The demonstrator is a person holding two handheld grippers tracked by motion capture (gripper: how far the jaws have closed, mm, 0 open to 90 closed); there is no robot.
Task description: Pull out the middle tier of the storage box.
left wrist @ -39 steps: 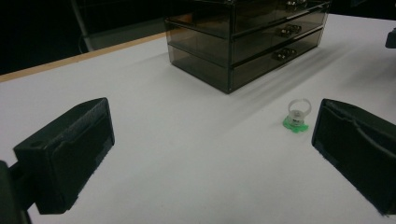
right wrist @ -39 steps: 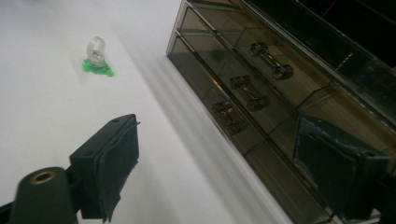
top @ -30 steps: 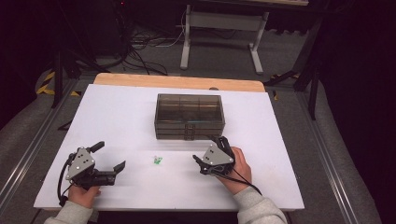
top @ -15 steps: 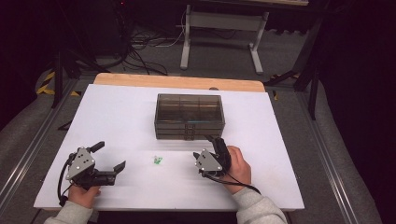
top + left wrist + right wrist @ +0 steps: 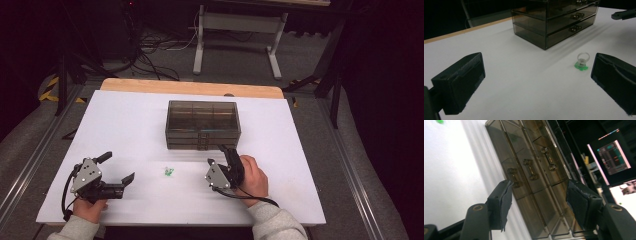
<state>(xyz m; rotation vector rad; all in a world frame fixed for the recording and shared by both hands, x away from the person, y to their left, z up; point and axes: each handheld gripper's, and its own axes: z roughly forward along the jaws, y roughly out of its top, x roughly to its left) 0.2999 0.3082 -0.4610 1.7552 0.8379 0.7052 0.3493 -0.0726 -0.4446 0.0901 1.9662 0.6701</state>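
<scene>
A smoky clear three-drawer box [image 5: 202, 125] stands at the middle of the white table [image 5: 125, 125]; its small metal handles [image 5: 530, 170] face me. A tiny green-based clear ring [image 5: 169, 172] [image 5: 582, 62] lies in front of it. My left gripper [image 5: 119, 166] [image 5: 536, 82] rests at the near left, open wide and aimed toward the ring, which lies ahead by its right jaw. My right gripper [image 5: 217, 155] [image 5: 540, 202] is rolled on its side just short of the box's front. Its jaws have just been closing, stay open, and have nothing between them.
The table's wooden far edge [image 5: 190, 89] lies behind the box. Past it are a stand's white legs [image 5: 235, 45] and floor cables [image 5: 150, 55]. A lit screen [image 5: 612, 157] glows far off in the right gripper view.
The right gripper has turned from pointing left toward the ring to pointing at the box's front, and its jaws have narrowed. The left gripper has not moved.
</scene>
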